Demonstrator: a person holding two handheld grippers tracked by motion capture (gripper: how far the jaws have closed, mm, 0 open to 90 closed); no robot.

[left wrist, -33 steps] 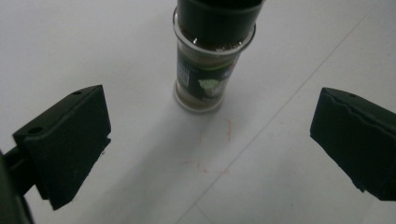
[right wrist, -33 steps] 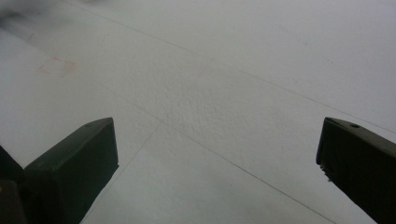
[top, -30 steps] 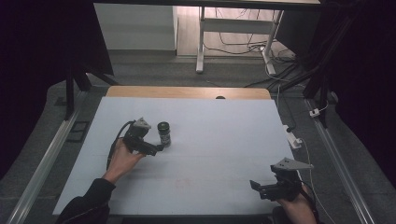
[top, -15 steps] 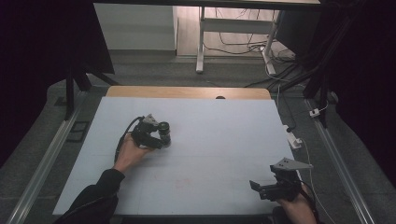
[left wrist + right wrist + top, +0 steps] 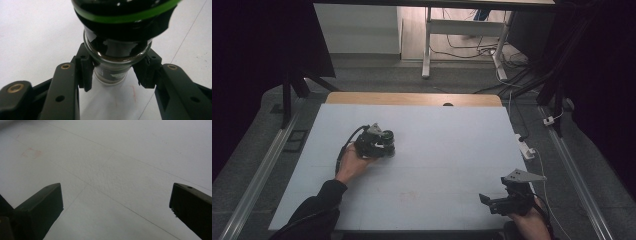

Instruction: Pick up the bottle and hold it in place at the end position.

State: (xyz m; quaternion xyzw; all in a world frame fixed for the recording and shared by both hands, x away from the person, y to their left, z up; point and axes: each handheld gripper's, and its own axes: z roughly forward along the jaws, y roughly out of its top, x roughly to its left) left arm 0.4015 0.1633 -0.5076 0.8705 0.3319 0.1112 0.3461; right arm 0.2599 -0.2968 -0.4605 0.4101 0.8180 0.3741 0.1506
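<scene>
Closing in on the jar (image 5: 117, 47) now, left gripper (image 5: 379, 143) having slid in from the near left, where a second back it was sitting just short of the thing with jaws wide. Pinching it at the glass body now, jaws having just been drawing together, black pads (image 5: 86, 70) pressing either side below the dark cap with the green band. Sitting left of centre on the pale table (image 5: 452, 150), well away from the far wooden edge, still looking planted on the surface rather than raised. Meaning, by the look of it, reach finished and grasp made, so lifting or carrying probably coming next. Gripping low on smooth glass, so worth watching for a slip or a tilt once weight comes off the table.

Over at the near right, right gripper (image 5: 507, 202) resting spread wide, nothing between the jaws, just bare table ahead. Looking like a waiting hand, well apart from the action.
</scene>
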